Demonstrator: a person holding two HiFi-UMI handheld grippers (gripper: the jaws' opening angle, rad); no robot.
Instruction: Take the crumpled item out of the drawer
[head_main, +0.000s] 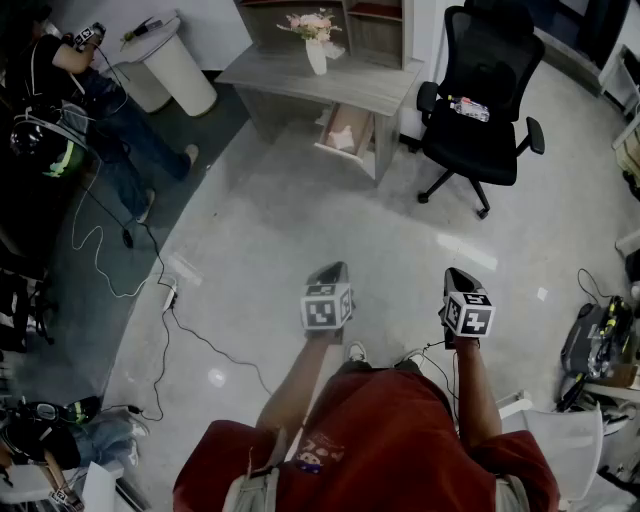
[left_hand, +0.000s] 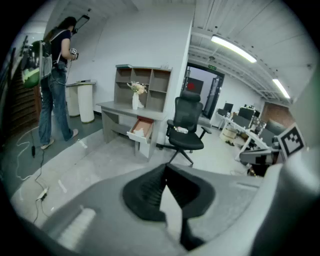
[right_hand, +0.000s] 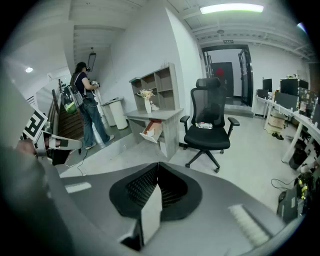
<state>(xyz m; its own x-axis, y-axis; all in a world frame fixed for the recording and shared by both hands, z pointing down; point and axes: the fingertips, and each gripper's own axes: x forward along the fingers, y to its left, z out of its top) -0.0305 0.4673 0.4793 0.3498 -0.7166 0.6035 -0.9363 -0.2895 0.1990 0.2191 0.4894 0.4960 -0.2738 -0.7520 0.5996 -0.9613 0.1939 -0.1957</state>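
Wad (head_main: 345, 134) of pale crumpled material is seen in the open drawer (head_main: 334, 147), well ahead of the fingers; it is judged light and soft, best pinched at a raised fold; left gripper (left_hand: 165, 169) and right gripper (right_hand: 158, 167) are pressed together, empty.

left gripper (head_main: 328, 272) closed, right gripper (head_main: 459, 279) closed (both empty), side by side

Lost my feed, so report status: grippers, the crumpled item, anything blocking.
Left gripper and right gripper shut, empty. Crumpled item lying in open drawer, well out of reach. Office chair beside the desk, off the path.
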